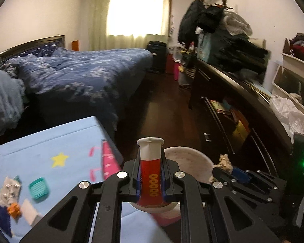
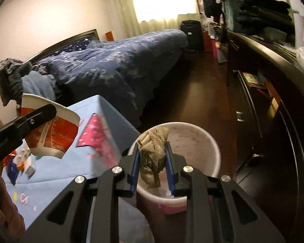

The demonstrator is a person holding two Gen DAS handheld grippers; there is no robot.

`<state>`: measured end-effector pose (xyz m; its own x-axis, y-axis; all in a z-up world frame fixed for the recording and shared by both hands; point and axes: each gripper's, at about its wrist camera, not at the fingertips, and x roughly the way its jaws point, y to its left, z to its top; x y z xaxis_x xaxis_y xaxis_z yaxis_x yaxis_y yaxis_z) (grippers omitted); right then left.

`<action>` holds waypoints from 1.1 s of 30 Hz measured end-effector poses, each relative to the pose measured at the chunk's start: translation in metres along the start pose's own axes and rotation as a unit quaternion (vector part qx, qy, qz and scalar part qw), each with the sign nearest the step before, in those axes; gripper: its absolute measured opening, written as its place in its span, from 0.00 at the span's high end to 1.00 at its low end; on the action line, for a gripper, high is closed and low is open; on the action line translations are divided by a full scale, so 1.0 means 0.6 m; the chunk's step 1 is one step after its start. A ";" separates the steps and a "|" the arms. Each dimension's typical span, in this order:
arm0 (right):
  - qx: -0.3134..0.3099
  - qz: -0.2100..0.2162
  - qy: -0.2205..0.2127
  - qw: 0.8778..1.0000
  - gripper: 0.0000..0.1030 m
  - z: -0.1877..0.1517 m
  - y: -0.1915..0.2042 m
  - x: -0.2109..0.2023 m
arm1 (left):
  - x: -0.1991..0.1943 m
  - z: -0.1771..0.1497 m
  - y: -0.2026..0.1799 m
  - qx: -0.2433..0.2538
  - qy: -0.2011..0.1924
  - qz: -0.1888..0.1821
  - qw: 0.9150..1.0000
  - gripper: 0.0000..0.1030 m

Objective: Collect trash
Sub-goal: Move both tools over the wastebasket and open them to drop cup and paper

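Observation:
My left gripper (image 1: 151, 162) is shut on a squashed red and white paper cup (image 1: 151, 162), held above the near rim of a pinkish-white trash bin (image 1: 189, 160). The same cup (image 2: 50, 129) shows at the left of the right wrist view, clamped by the left gripper (image 2: 33, 120). My right gripper (image 2: 152, 154) is shut on a crumpled brown paper wad (image 2: 152, 154) and holds it over the open bin (image 2: 192, 141). In the left wrist view the right gripper (image 1: 225, 167) sits at lower right with the wad (image 1: 224, 161) in its tips.
A light blue patterned table (image 1: 50, 141) at left carries small items: a teal box (image 1: 39, 188), wrappers and a pink pack (image 1: 108, 162). A blue-covered bed (image 1: 87, 75) lies behind it. A dark dresser (image 1: 243, 101) with clothes runs along the right. Dark wood floor (image 1: 168, 105) lies between.

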<state>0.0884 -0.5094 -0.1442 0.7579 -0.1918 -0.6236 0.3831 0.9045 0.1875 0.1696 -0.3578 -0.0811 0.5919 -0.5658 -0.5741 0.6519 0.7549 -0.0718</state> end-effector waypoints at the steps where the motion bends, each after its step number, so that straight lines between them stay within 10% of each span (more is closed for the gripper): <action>1: 0.002 -0.006 0.000 1.000 0.76 0.002 -0.009 0.006 | 0.008 0.003 -0.008 0.003 0.002 -0.004 1.000 0.86; 26: 0.039 -0.033 0.057 0.997 0.74 0.006 -0.091 0.147 | 0.192 0.025 -0.083 0.008 0.071 -0.044 0.996 0.85; 33: 0.043 -0.028 0.077 0.996 0.65 -0.009 -0.096 0.183 | 0.223 0.010 -0.069 -0.014 0.094 -0.048 0.994 0.61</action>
<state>0.1468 -0.5804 -0.2274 0.6472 -0.1738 -0.7423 0.4712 0.8566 0.2103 0.2247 -0.4665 -0.1503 0.4275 -0.5650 -0.7057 0.6854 0.7116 -0.1545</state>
